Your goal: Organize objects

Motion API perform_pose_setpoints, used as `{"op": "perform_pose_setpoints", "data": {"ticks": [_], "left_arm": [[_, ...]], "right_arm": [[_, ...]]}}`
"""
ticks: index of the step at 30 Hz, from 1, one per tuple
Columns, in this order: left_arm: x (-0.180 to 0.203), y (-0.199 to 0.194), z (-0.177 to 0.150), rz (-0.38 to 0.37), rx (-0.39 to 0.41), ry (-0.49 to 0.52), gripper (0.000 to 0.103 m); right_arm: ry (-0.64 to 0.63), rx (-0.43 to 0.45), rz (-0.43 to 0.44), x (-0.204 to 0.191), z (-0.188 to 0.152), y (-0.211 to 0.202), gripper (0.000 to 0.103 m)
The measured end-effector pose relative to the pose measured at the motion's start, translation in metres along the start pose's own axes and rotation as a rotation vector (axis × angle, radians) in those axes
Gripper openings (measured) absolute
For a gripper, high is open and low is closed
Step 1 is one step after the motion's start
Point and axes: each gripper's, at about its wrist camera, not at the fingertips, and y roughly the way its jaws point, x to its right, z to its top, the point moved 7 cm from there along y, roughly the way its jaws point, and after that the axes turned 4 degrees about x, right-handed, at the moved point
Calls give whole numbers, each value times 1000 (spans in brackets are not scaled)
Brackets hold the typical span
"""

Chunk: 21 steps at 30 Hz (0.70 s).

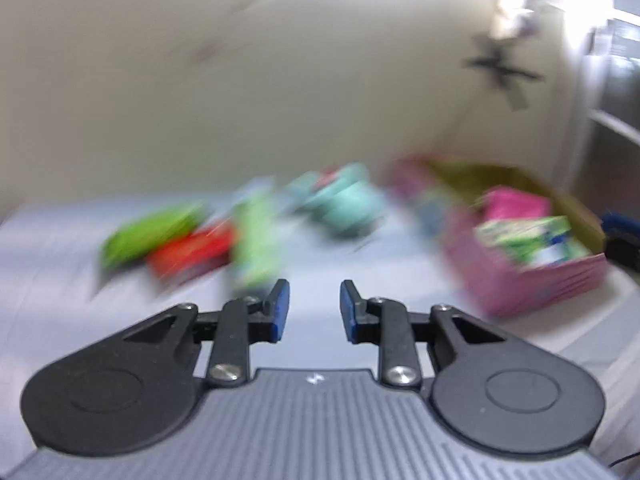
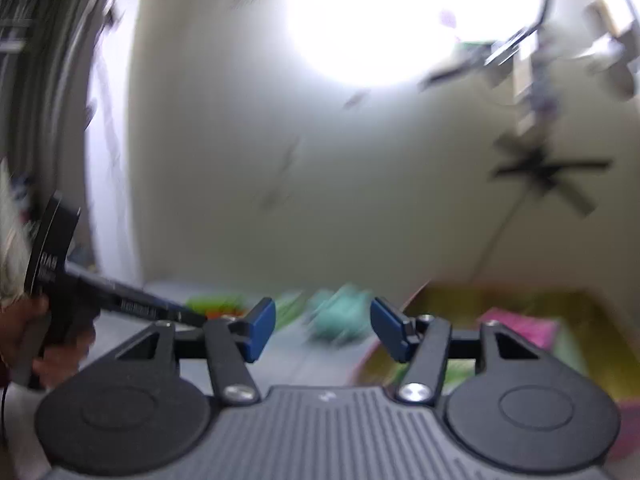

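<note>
Both views were smeared, so aiming either tool could easily have caught the wrong packet. The left tongs (image 1: 315, 307) stood at a narrow gap, empty; the right tongs (image 2: 322, 329) stood wider, also empty. On the pale counter (image 1: 48, 264) lay one lime-green pouch (image 1: 148, 234), one red packet (image 1: 190, 254), one light-green packet (image 1: 256, 240) and one teal bundle (image 1: 344, 204). The pink cardboard box (image 1: 516, 284) on the right held at least two packets; blur hid any more.
</note>
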Motion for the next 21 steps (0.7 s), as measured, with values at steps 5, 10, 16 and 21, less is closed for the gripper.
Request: {"op": "perform_pose_setpoints", "data": {"ticks": [5, 10, 16, 21], "left_arm": [[-61, -2, -39, 104, -67, -112, 30], [-88, 7, -46, 137, -63, -177, 30], [-105, 16, -56, 157, -3, -162, 30], [-110, 5, -52, 142, 70, -209, 30]], "right_arm": [[-53, -177, 64, -58, -38, 53, 54], [-31, -262, 52, -82, -51, 94, 54], [25, -299, 26, -86, -35, 140, 54], [-37, -251, 76, -119, 6, 191, 56]]}}
